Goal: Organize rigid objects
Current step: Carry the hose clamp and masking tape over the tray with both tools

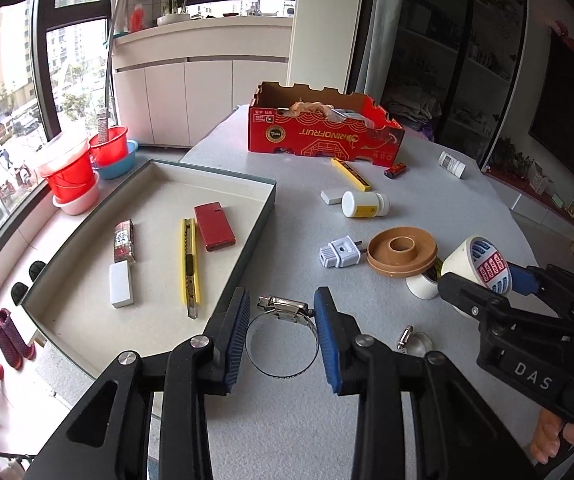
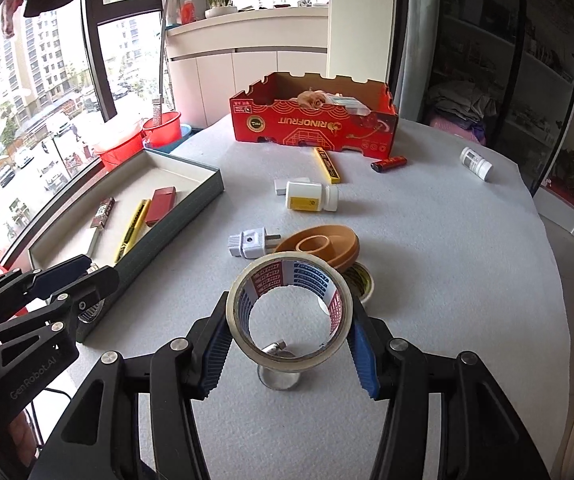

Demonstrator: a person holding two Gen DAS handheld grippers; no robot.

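Note:
My left gripper (image 1: pixel 283 320) is shut on a metal hose clamp (image 1: pixel 281 334), its ring pinched between the blue pads above the table, just right of the grey tray (image 1: pixel 261 216). In the right wrist view that gripper (image 2: pixel 87 276) hangs at the left over the tray's near corner. My right gripper (image 2: pixel 289 340) is shut on a cream tape roll (image 2: pixel 289 312), held on edge and lifted off the table. The left wrist view shows the roll (image 1: pixel 479 268) at the far right. The tray holds a red case (image 1: pixel 214 227), a yellow utility knife (image 1: pixel 189 266), a white eraser (image 1: pixel 121 285) and a dark bar (image 1: pixel 124 240).
On the table lie a small hose clamp (image 2: pixel 279 360), a small tape roll (image 2: pixel 361 284), a brown disc (image 2: pixel 319 246), a white plug (image 2: pixel 249 242), a pill bottle (image 2: pixel 311 197), a yellow knife (image 2: pixel 327 165), a lighter (image 2: pixel 389 164) and a white bottle (image 2: pixel 475 163). A red cardboard box (image 2: pixel 311 126) stands behind.

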